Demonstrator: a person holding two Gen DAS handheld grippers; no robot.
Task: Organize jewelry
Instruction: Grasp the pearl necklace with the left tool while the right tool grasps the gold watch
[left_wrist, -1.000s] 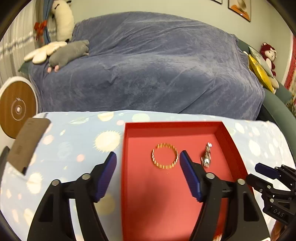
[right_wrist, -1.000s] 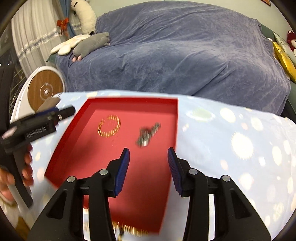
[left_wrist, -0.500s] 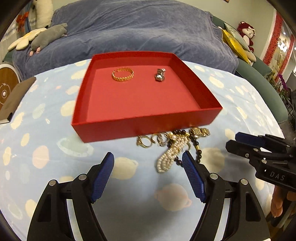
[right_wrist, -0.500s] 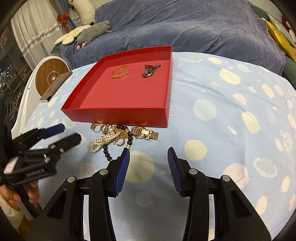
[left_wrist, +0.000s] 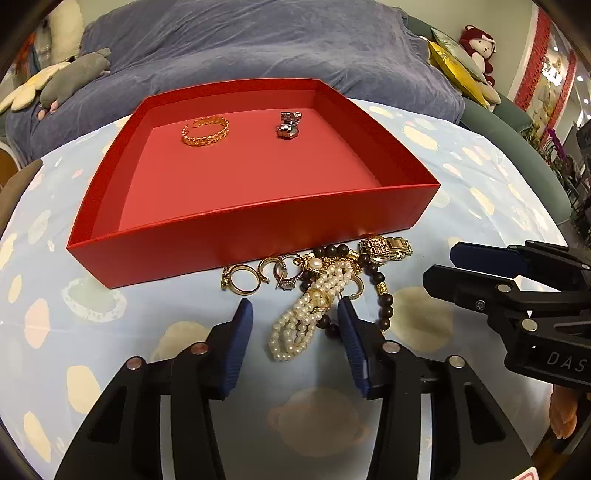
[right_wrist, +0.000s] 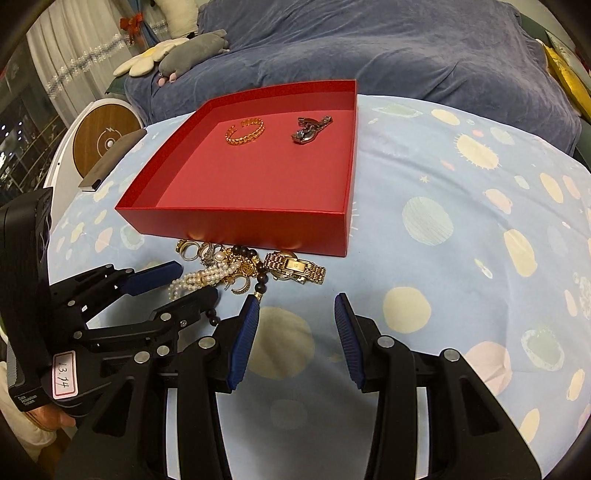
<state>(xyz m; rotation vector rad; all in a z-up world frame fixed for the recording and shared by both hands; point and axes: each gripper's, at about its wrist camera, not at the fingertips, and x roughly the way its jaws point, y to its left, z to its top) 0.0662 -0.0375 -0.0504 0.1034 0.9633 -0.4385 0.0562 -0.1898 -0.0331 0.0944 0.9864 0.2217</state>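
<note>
While closing: left tool (left_wrist: 294, 321) has its jaws drawing together around the near end of the pearl strand (left_wrist: 308, 312); its pads do not press on it yet.
Right tool (right_wrist: 295, 314): jaws partway apart, nothing between them, only the patterned cloth (right_wrist: 461, 258) beneath.
Pose: both tools tilt steeply down toward the desk; the left one sits low beside the jewelry pile (right_wrist: 243, 267), the right one just to the pile's right.
Hidden: a dark bead strand (left_wrist: 384, 299) runs partly behind the left tool's right finger (left_wrist: 352, 343); pieces in the pile overlap, so an exact count there cannot be made.
Cut off: only fingertips of the person's hands show, at the frame edges.
Count in red tray (left_wrist: 258, 236): two pieces, a gold cuff bracelet (left_wrist: 205, 130) and a silver watch (left_wrist: 289, 124), well apart.
Count outside: one gold watch (right_wrist: 297, 268), one pearl strand, several gold rings (left_wrist: 243, 280), all just in front of the tray's near wall.
</note>
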